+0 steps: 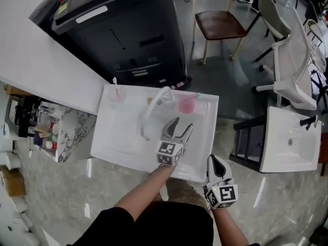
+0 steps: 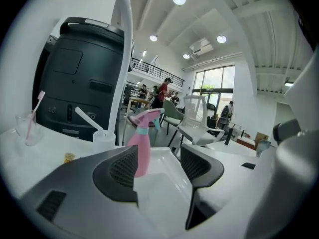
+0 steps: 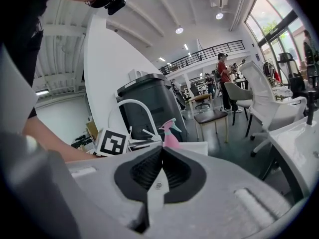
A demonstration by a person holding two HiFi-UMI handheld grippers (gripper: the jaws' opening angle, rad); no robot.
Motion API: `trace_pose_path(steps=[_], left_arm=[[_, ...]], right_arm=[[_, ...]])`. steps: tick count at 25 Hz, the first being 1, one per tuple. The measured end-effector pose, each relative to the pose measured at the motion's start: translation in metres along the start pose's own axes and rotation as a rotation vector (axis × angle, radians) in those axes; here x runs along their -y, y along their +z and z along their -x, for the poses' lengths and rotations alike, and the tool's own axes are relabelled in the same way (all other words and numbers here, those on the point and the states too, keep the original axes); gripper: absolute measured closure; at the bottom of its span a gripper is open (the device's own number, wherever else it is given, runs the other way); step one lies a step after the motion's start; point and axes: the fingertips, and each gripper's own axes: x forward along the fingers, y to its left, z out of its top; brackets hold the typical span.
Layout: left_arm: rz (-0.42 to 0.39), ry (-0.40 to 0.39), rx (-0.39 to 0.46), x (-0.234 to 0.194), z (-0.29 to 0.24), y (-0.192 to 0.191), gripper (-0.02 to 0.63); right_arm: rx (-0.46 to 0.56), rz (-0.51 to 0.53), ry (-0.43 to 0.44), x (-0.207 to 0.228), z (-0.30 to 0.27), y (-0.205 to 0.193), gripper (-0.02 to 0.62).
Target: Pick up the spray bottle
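The pink spray bottle (image 1: pixel 187 104) stands upright at the far right of the white sink basin (image 1: pixel 119 137), beside the curved white faucet (image 1: pixel 156 99). My left gripper (image 1: pixel 183 124) hovers over the basin just short of the bottle, jaws open and empty. In the left gripper view the bottle (image 2: pixel 141 144) stands ahead, partly hidden behind the left jaw pad, clear of my left gripper (image 2: pixel 159 166). My right gripper (image 1: pixel 212 159) sits off the basin's near right corner, shut with nothing in it. In the right gripper view the bottle (image 3: pixel 171 134) shows beyond the shut right gripper (image 3: pixel 162 169).
A clear cup with a pink stick (image 1: pixel 116 92) and a white pump dispenser (image 2: pixel 96 133) stand at the basin's far side. Behind it is a big black machine (image 1: pixel 123 29). A wooden chair (image 1: pixel 220 24), white chairs (image 1: pixel 292 60) and a second white basin (image 1: pixel 289 140) are to the right.
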Motion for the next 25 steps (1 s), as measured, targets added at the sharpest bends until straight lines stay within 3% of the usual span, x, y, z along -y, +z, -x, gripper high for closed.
trace_pose_path(steps=[9,14,22,25], left_arm=[[0.025,0.036,-0.034,-0.040,-0.054,-0.021,0.290],[-0.011,0.027,-0.047,-0.047,-0.079,-0.028,0.236],[-0.038,0.074,-0.051,-0.061,-0.107,-0.031,0.221],[-0.083,0.091,-0.056,-0.065,-0.119,-0.035,0.210]], right_arm=[[-0.050,0.032,0.043,0.015,-0.025,0.007,0.595],[-0.063,0.059,0.034,0.019,-0.034,-0.004,0.595],[-0.129,0.039,0.033,0.019,-0.025,-0.037,0.595],[-0.146,0.065,0.042,0.021,-0.018,-0.041,0.595]])
